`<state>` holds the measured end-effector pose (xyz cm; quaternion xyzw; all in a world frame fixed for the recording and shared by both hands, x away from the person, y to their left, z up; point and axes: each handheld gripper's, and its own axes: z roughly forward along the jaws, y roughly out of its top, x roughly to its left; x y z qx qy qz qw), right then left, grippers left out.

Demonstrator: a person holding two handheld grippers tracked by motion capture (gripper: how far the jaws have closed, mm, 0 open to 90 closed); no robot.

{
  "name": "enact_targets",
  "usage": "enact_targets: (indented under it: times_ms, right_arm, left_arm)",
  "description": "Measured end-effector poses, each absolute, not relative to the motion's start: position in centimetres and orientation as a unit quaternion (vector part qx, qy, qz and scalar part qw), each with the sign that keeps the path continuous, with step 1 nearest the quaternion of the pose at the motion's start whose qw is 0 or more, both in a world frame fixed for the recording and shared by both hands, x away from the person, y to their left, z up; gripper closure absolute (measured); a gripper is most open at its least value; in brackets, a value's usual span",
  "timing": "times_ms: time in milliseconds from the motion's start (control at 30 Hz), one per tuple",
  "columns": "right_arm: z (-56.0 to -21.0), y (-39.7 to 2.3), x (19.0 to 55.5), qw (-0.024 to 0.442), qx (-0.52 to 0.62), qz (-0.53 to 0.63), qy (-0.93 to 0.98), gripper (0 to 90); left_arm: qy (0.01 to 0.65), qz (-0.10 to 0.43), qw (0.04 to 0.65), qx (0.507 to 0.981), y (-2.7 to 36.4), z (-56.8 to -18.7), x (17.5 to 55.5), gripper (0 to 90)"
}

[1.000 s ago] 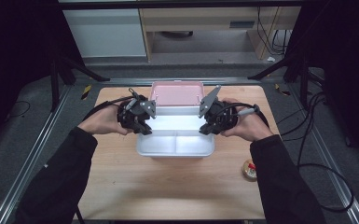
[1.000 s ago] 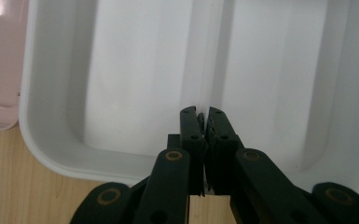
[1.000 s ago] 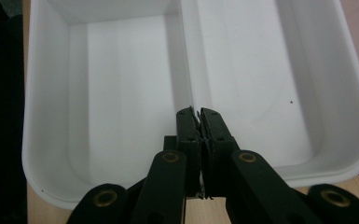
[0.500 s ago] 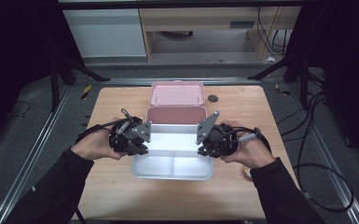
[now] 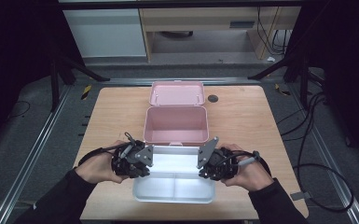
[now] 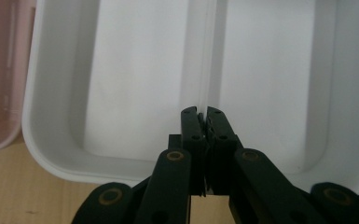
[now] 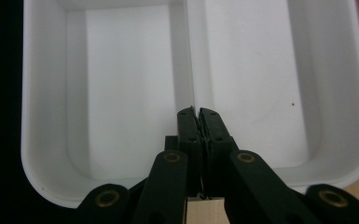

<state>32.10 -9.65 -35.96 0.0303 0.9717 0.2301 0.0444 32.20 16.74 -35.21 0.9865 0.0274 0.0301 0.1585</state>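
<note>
Wooden table, pink box, small dark disc

White tray sits at near counter edge, flanked by left tool and right tool. Pink box touches tray's far side, lid behind it. Bare wood left and right of both.

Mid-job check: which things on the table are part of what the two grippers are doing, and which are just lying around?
In the job:
- white divided tray, clamped at each end
- left gripper
- right gripper
- pink box, open, just behind the tray
- pink lid, behind the box

Lying about:
- dark round disc beside the lid
- cables off the table's right edge
</note>
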Motion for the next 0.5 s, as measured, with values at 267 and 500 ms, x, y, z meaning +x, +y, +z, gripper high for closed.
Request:
enact_targets:
  times_ms: [267, 500]
  right_arm:
    - [-39.8, -9.6, 31.7, 0.02, 0.038, 0.213, 0.976, 88.1]
    - [-43.0, -9.1, 32.5, 0.018, 0.04, 0.204, 0.978, 87.8]
  left_arm:
    - [0.032, 0.008, 0.155, 0.987, 16.4, -39.2, 31.8, 88.1]
    - [0.043, 0.006, 0.146, 0.988, 16.5, -42.1, 32.7, 87.7]
